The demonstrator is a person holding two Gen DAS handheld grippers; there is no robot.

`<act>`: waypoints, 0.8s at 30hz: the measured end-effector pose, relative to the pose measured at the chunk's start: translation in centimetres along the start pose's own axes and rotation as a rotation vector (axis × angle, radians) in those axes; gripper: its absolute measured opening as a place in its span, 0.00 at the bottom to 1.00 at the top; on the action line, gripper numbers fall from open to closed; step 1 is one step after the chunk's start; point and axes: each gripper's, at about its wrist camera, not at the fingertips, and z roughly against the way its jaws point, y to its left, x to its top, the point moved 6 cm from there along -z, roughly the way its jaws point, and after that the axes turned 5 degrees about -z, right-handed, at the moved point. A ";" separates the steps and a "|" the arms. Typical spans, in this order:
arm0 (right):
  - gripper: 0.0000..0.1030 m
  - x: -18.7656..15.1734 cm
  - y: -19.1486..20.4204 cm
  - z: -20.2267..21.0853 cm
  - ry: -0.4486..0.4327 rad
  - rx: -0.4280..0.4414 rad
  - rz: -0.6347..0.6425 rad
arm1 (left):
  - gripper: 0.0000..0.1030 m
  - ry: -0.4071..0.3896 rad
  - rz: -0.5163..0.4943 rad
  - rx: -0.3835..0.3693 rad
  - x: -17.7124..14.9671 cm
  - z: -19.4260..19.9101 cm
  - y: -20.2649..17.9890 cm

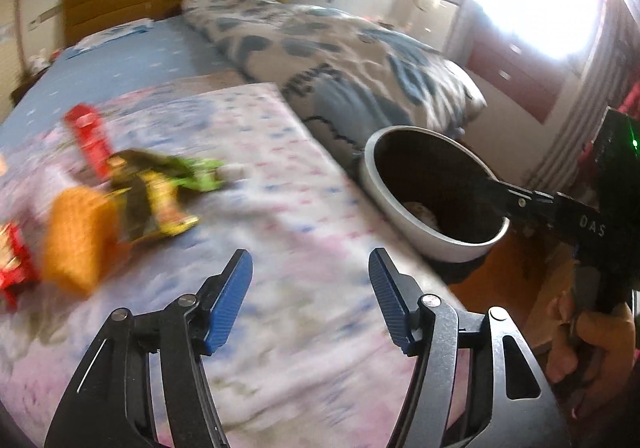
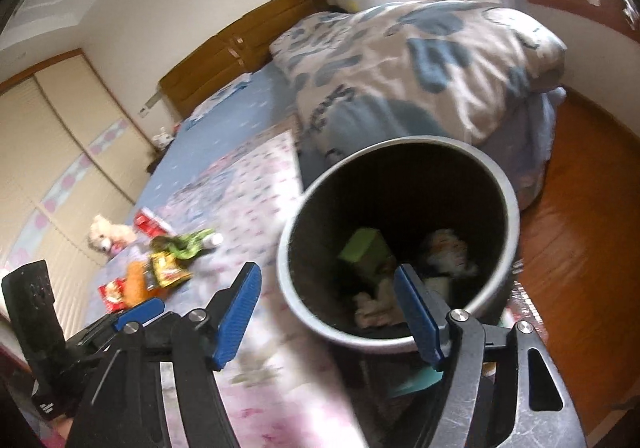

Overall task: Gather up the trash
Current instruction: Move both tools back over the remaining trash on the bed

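**Over the bed's edge, both tools empty above bin and wrappers**

Across most of both views runs the bed (image 1: 132,59), its blue sheet half covered by a pink-and-blue flowered cover (image 1: 280,187) and, on the far side, a rolled quilt (image 1: 340,47) with blue patches. Beside the bed's near corner stands the trash bin (image 2: 512,207), a round grey can with a dark inside; you can see a green box (image 2: 362,250) and crumpled pale scraps (image 2: 446,252) lying in its bottom.

Your trash still to gather sits on the flowered cover, well apart from the bin: an orange packet (image 1: 76,244), a green-and-yellow wrapper (image 1: 160,187), a red box (image 1: 90,139) behind them and a red packet (image 1: 12,268) at the picture's left edge. All are blurred, so you cannot read any print.

Your left tool (image 1: 310,298) hangs over the cover with its blue pads (image 1: 228,308) spread apart and nothing between them. Your right tool (image 2: 328,312) points into the bin's mouth, jaws likewise wide and empty; its far pad overlaps the bin's rim in the picture.
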 end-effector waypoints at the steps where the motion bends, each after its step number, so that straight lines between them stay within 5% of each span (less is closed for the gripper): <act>1: 0.69 -0.6 1.0 -0.4 0.009 0.016 0.012 | 0.60 -0.001 0.010 0.010 -0.4 0.4 0.8; 13: 0.70 -6.3 10.5 -5.0 0.132 0.136 0.123 | 0.61 0.006 0.161 0.147 -6.0 4.3 10.2; 24: 0.70 -8.2 16.5 -8.8 0.160 0.181 0.189 | 0.62 -0.009 0.292 0.247 -8.3 6.3 17.3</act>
